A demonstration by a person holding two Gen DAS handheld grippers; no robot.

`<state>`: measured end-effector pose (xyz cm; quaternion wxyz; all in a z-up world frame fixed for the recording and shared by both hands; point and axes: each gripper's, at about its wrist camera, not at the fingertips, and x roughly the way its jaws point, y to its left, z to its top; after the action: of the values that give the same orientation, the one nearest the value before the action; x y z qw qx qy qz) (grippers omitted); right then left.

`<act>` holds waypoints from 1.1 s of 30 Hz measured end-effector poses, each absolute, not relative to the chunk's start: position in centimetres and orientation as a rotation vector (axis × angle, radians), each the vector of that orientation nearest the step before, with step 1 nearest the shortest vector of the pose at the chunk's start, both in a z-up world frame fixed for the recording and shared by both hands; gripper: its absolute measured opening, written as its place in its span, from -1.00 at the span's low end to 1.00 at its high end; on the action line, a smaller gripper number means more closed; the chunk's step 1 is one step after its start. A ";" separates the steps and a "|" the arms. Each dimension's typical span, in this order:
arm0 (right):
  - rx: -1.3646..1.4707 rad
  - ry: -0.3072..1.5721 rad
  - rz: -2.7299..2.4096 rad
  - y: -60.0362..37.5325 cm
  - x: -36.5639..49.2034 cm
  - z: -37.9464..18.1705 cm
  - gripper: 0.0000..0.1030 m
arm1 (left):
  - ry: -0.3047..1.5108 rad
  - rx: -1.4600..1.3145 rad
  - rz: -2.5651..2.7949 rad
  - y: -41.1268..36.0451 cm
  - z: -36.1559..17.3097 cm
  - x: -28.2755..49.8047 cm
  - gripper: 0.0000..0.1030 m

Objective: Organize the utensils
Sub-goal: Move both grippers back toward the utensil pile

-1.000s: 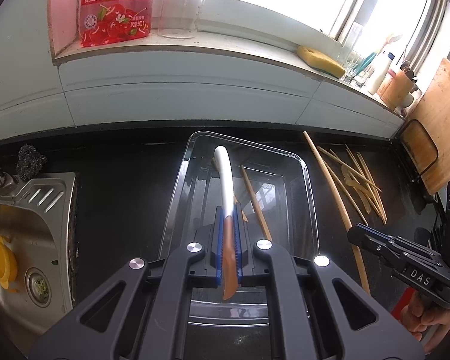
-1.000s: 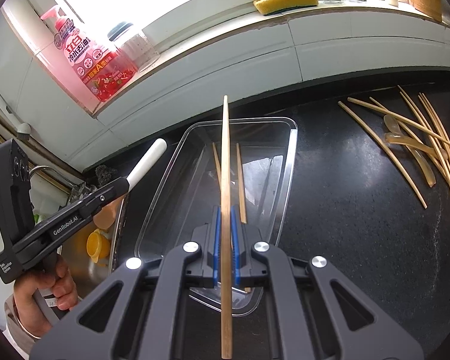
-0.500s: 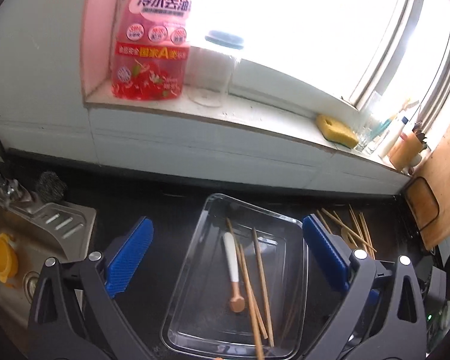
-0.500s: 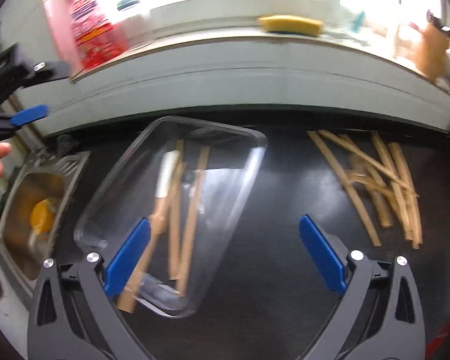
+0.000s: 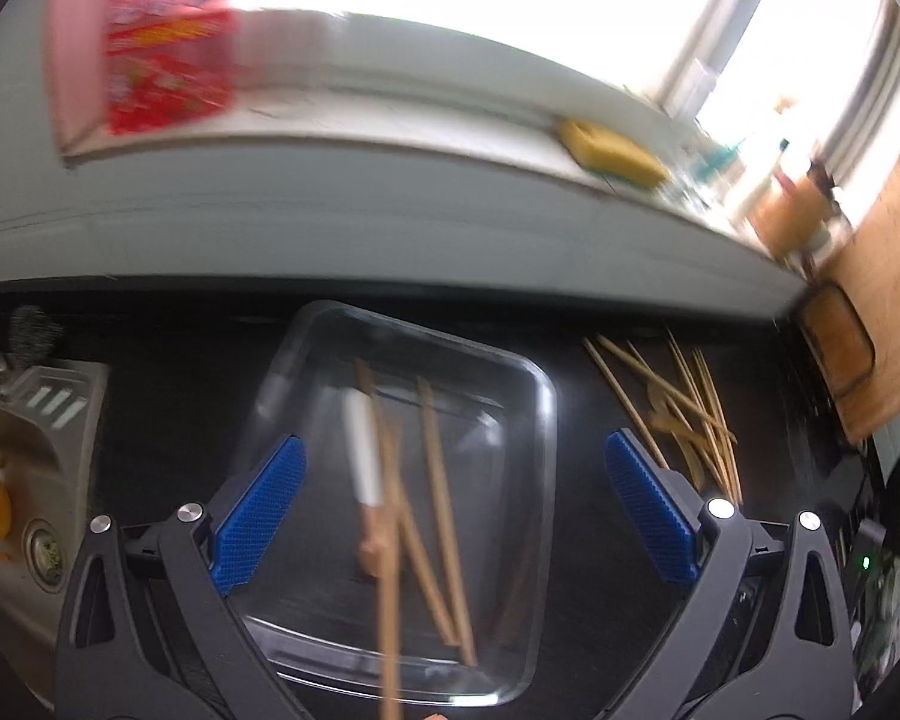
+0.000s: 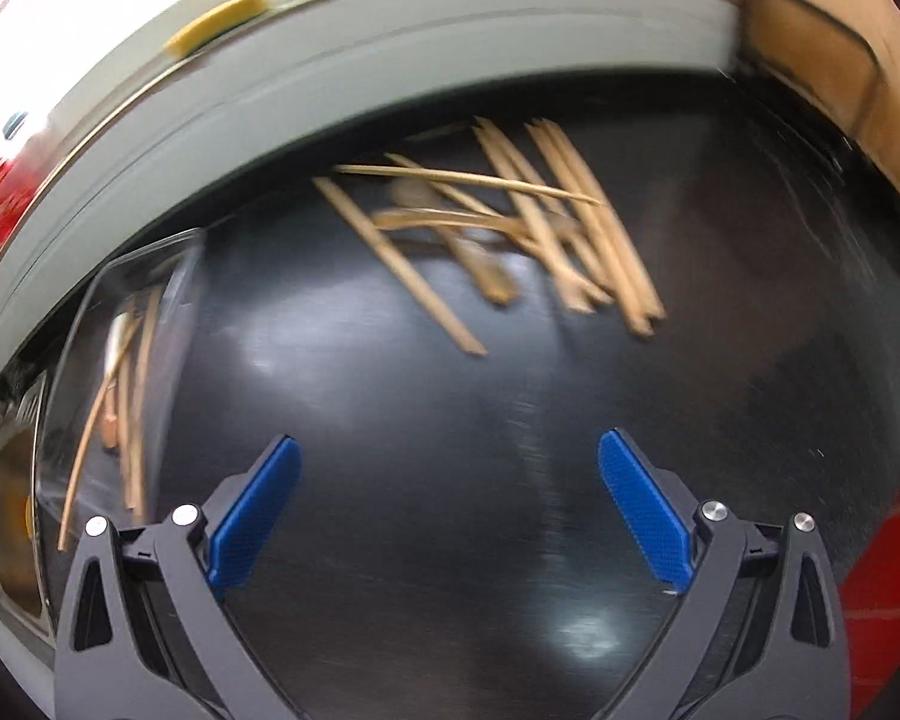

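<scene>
Utensils sit in two groups on the dark table (image 6: 450,420): a few chopsticks (image 5: 444,510) and a white-handled tool (image 5: 363,450) lie lengthwise in the clear tray (image 5: 540,420), so they stay together, while a loose pile of chopsticks and spoons (image 6: 510,228) waits well to its right. The left hand-held gripper (image 5: 456,510) hangs over the tray, jaws wide and empty. The right hand-held gripper (image 6: 450,516), equally wide and empty, points toward the pile, likely for the next pick.
</scene>
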<state>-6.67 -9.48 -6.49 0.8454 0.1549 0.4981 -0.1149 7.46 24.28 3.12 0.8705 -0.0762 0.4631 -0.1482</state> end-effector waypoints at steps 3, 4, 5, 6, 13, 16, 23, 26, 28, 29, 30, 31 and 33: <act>0.358 1.073 -0.283 -13.0 -7.6 -7.1 0.87 | 1.015 -0.128 -0.365 20.1 1.7 7.0 0.88; 0.357 1.075 -0.295 -13.9 -7.7 -7.1 0.87 | 1.032 -0.113 -0.382 18.5 1.3 6.9 0.88; 0.346 1.073 -0.314 -15.1 -7.8 -7.1 0.87 | 1.046 -0.094 -0.392 17.0 0.8 6.7 0.88; 0.330 1.069 -0.331 -16.0 -7.7 -7.0 0.87 | 1.061 -0.068 -0.394 15.3 0.2 6.6 0.88; 0.250 1.064 -0.374 -21.8 -4.9 -7.1 0.87 | 1.123 0.062 -0.330 5.6 -3.5 8.2 0.88; 0.219 1.074 -0.376 -23.6 -3.2 -7.9 0.87 | 1.174 0.071 -0.289 2.5 -5.6 9.5 0.88; 0.165 1.117 -0.301 -26.7 -0.3 -10.4 0.87 | 1.240 0.095 -0.200 -1.4 -9.1 10.3 0.88; 0.164 1.131 -0.263 -27.3 0.6 -11.0 0.87 | 1.256 0.098 -0.172 -2.3 -10.1 10.2 0.88; 0.163 1.141 -0.237 -27.5 1.3 -11.4 0.87 | 1.268 0.101 -0.154 -2.9 -10.7 10.2 0.88; 0.162 1.144 -0.224 -27.6 1.6 -11.6 0.87 | 1.269 0.100 -0.146 -3.1 -10.9 10.2 0.88; 0.161 1.144 -0.205 -27.6 2.0 -11.7 0.87 | 1.270 0.097 -0.133 -3.3 -11.2 10.2 0.88; 0.162 1.143 -0.191 -27.5 2.2 -11.8 0.87 | 1.272 0.093 -0.119 -3.4 -11.4 10.2 0.88; 0.153 1.135 -0.162 -27.3 2.7 -11.8 0.87 | 1.283 0.085 -0.093 -3.6 -12.0 10.1 0.88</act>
<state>2.74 -27.29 -11.83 0.8375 0.0724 0.5362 -0.0764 10.15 -3.58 -11.97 0.7993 0.0394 0.5981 -0.0432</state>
